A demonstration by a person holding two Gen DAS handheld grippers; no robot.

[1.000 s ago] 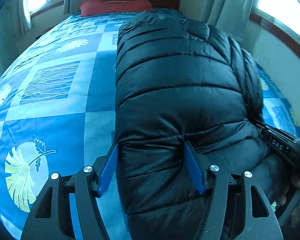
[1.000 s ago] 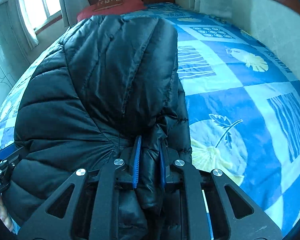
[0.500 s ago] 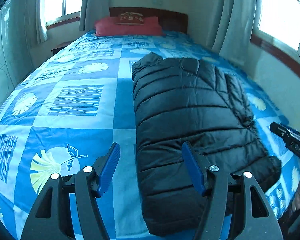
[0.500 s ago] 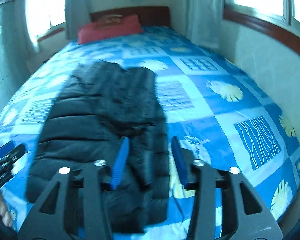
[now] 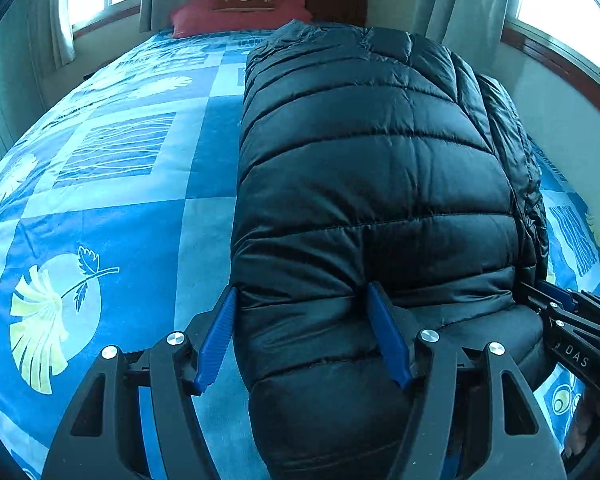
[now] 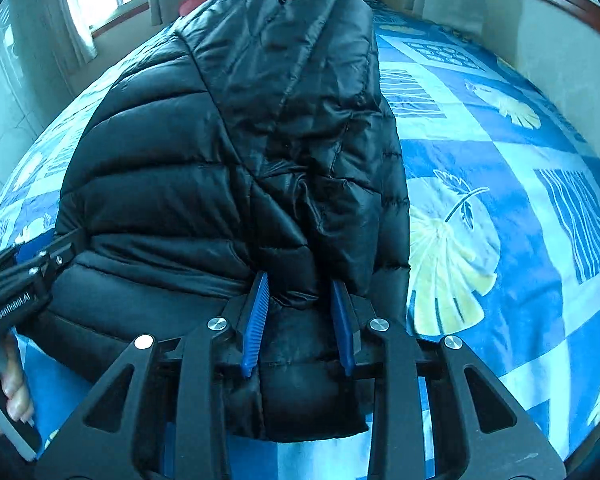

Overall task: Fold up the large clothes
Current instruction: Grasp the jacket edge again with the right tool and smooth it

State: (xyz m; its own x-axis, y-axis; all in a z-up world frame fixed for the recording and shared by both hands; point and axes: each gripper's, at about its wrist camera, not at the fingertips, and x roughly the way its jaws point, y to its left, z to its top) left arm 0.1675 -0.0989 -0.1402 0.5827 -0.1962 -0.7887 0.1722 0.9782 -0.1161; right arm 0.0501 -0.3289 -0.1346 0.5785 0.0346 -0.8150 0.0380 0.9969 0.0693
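Observation:
A black puffer jacket [image 5: 372,184] lies folded lengthwise on the blue patterned bedspread [image 5: 112,216]. My left gripper [image 5: 302,288] stands open over its near left corner. One pad sits at the jacket's left edge and the other rests on top of the quilting. In the right wrist view the jacket [image 6: 236,152] shows a sleeve folded over its right side. My right gripper [image 6: 300,280] is open, with the near hem bulging between its blue pads. Each gripper shows at the edge of the other's view: the right gripper [image 5: 572,320] and the left gripper [image 6: 20,280].
Red pillows [image 5: 236,20] lie against a dark headboard at the far end. Curtained windows flank the bed, and a wall [image 6: 560,52] runs close along its right side. A person's hand [image 6: 8,392] grips the left tool's handle. The bedspread [image 6: 500,208] lies flat on both sides of the jacket.
Half a second ago both grippers had drawn back off the jacket; now both are close again, its near edge between their jaws. The right jaws, pinching a fold a second ago, stand wider.

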